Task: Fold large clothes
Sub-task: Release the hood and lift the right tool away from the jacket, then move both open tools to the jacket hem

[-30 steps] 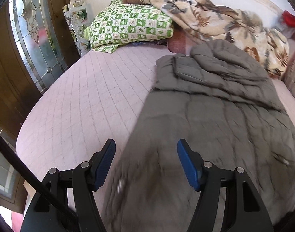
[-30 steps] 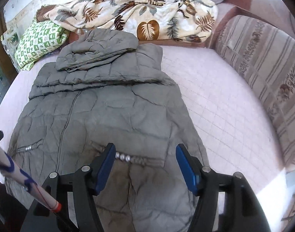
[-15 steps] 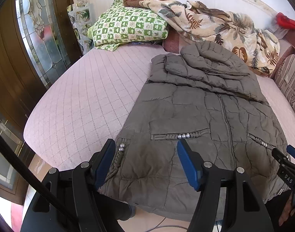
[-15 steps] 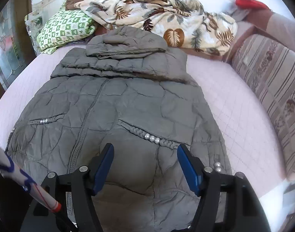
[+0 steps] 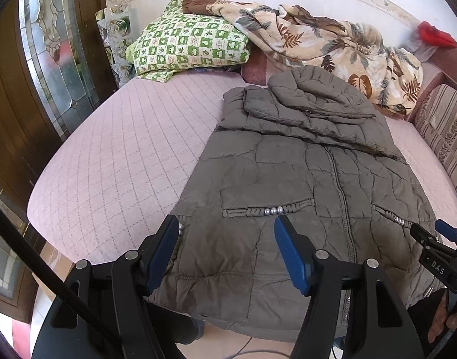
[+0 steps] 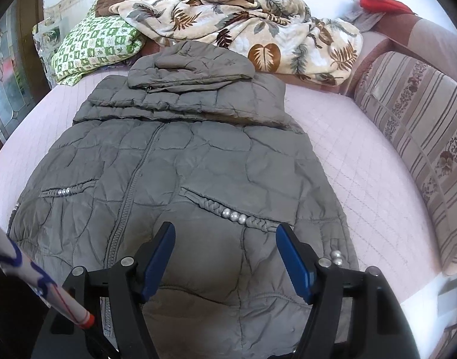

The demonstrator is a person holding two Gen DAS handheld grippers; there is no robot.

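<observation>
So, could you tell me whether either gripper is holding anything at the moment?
Nothing is held: left gripper and right gripper hover open above the grey coat.

- You were in a home bedroom: bed with pink quilted cover (image 5: pixel 114 155).
- Green checked pillow (image 5: pixel 189 49) and leaf-print blanket (image 6: pixel 258 27) sat at its head.
- Stained-glass door (image 5: pixel 48 45) stood beside it.

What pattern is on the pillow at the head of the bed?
Green-and-white checks, clearest in the left wrist view: pillow.
</observation>
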